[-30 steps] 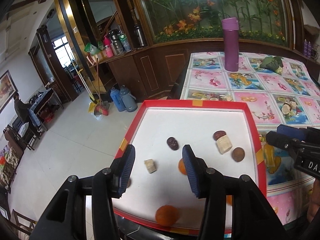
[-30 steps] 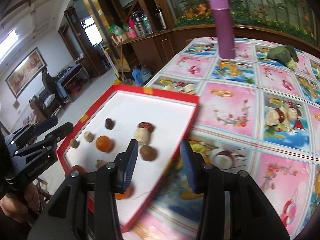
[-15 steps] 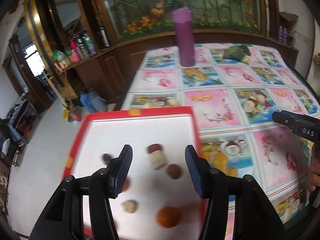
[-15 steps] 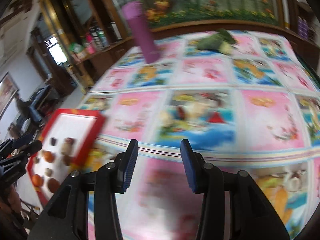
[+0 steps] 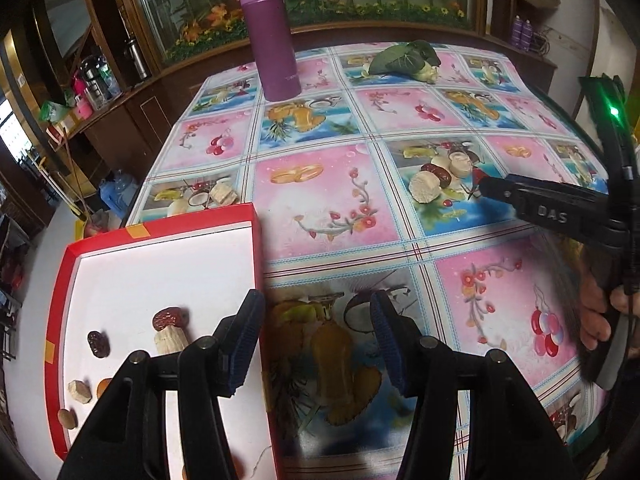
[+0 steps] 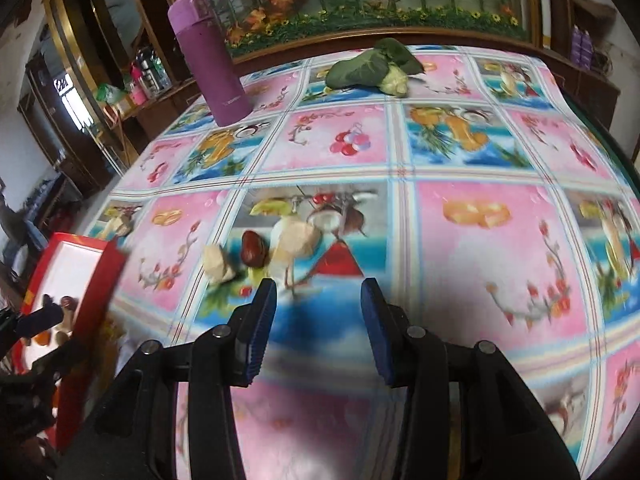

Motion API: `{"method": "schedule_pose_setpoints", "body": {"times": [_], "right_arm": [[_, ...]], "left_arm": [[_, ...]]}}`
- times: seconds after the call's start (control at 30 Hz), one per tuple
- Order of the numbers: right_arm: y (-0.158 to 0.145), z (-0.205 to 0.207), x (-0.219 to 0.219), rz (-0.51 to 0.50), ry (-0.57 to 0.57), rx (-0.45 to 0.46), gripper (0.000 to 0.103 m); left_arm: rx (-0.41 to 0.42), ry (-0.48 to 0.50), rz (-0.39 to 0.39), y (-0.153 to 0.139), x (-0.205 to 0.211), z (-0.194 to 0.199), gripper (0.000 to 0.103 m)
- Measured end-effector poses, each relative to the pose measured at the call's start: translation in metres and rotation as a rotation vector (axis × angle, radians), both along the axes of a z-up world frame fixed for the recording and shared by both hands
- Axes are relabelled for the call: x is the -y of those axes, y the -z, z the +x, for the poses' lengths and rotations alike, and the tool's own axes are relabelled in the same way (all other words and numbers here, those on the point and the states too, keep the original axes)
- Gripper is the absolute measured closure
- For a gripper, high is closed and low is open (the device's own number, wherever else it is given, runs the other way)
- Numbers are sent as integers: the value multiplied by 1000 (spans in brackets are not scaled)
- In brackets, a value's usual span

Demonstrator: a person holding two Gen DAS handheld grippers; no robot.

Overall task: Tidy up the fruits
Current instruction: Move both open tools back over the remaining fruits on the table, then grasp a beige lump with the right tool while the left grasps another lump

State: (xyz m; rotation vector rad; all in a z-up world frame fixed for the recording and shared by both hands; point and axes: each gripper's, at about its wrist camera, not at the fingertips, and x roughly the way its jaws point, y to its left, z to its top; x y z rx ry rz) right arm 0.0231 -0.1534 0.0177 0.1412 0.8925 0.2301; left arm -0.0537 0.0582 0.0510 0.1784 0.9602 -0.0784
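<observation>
the step in hand appears to be an approach: the right gripper point(image 6: 318, 316) is hovering low over the tablecloth point(image 6: 460, 248) with its jaws standing wide and holding nothing, and it is pointing toward a small group of loose pieces lying just ahead and to its left. the group is consisting of a pale chunk point(image 6: 217, 263), a dark red date point(image 6: 253, 249) and a larger pale piece point(image 6: 296, 240), all close together on the cloth and well apart from the red tray point(image 5: 160, 228). the left gripper point(image 5: 316, 340) is hanging over the right rim of the tray, jaws also wide and empty.

the tray is sitting at the near left corner of the table and is already carrying several pieces: a red date point(image 5: 170, 317) touching a pale cylinder point(image 5: 170, 341), a darker date point(image 5: 98, 343) beside them, and smaller bits near the left wall.

the next move probably calls for shifting the right gripper leftward, centring one piece between the fingers, and closing gently, since the pieces are small and packed closely.

limits of view: the printed fruit on the cloth is making the real pieces hard to separate from the pattern. the right wrist view is blurring toward the bottom. the tray's near end is being cut off behind the left gripper's fingers, so its full contents cannot be told. a purple flask point(image 5: 272, 36) and a leafy vegetable point(image 5: 404, 60) are standing far back.
</observation>
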Motion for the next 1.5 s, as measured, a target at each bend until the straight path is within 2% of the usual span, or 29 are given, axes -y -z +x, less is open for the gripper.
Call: {"method": "schedule_pose_setpoints", "body": {"times": [0.2, 0.37, 0.43, 0.5, 0.53, 0.63, 0.73, 0.77, 0.87, 0.93, 1.17, 1.2, 1.27, 1.33, 1.5], "right_arm": [[4, 21, -17, -55, 17, 4, 58], [4, 31, -15, -79, 34, 15, 65], [4, 32, -18, -119, 29, 20, 70], [4, 34, -19, -150, 29, 22, 83], [4, 35, -17, -149, 30, 21, 85], [4, 36, -5, -109, 40, 10, 85], [-3, 37, 16, -16, 61, 2, 86], [-8, 36, 25, 11, 71, 10, 92], [-24, 31, 50, 64, 106, 48, 93], [-30, 29, 63, 104, 116, 57, 93], [-26, 34, 74, 151, 103, -1, 93], [-24, 34, 74, 152, 94, -8, 93], [-21, 36, 69, 146, 81, -29, 93], [-18, 36, 64, 134, 70, -35, 92], [-11, 37, 43, 62, 26, -50, 92]], "left_arm": [[5, 15, 1, -4, 9, 16, 48], [1, 7, -8, -4, 8, 23, 48], [-8, -4, -16, -3, 7, 25, 48], [-13, -12, -17, -2, 7, 27, 48], [-18, -13, -18, -1, 9, 29, 48], [-28, -7, -34, 0, 17, 34, 48], [-28, 10, -72, 3, 31, 44, 48], [-30, 12, -79, 5, 37, 49, 48], [-39, 35, -101, 10, 57, 61, 48], [-31, 36, -89, 15, 71, 69, 48], [-41, 37, -108, 29, 87, 87, 49], [-46, 37, -116, 31, 86, 88, 51], [-63, 45, -146, 36, 83, 91, 79], [-49, 60, -159, 36, 80, 90, 85], [-48, 66, -203, 37, 66, 87, 86]]}}
